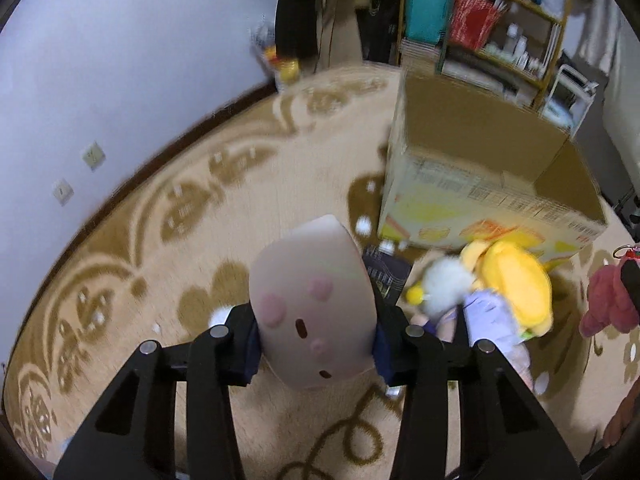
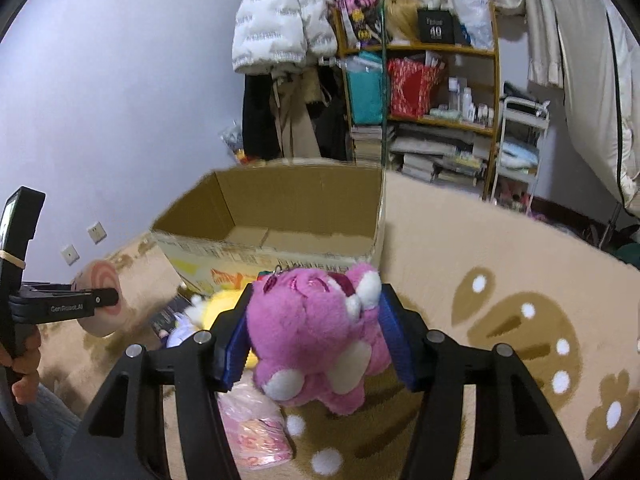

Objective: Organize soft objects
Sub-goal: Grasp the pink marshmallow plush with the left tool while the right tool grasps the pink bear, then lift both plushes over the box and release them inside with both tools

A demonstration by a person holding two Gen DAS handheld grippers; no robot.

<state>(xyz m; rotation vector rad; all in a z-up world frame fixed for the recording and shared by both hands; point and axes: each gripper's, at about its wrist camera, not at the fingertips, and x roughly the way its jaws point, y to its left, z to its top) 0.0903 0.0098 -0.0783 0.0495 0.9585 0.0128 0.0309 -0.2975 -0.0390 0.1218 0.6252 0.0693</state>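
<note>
My left gripper (image 1: pixel 316 344) is shut on a pale pink squishy toy (image 1: pixel 312 300) with pink spots, held above the carpet. In the right wrist view the same toy (image 2: pixel 102 304) and the left gripper (image 2: pixel 116 298) show at the left. My right gripper (image 2: pixel 316 344) is shut on a magenta plush animal (image 2: pixel 316 340), held just in front of the open cardboard box (image 2: pixel 264 220). The box (image 1: pixel 480 168) stands to the right ahead of the left gripper. A yellow plush (image 1: pixel 516 280) and a lilac soft toy (image 1: pixel 488 316) lie on the carpet by the box.
A beige patterned carpet (image 1: pixel 200 208) covers the floor. A pink packet (image 2: pixel 256 432) lies under the right gripper. A dark booklet (image 1: pixel 386 276) lies by the box. A shelf with books and bags (image 2: pixel 424 112), hanging coats (image 2: pixel 280 40) and a white cart (image 2: pixel 520 140) stand behind.
</note>
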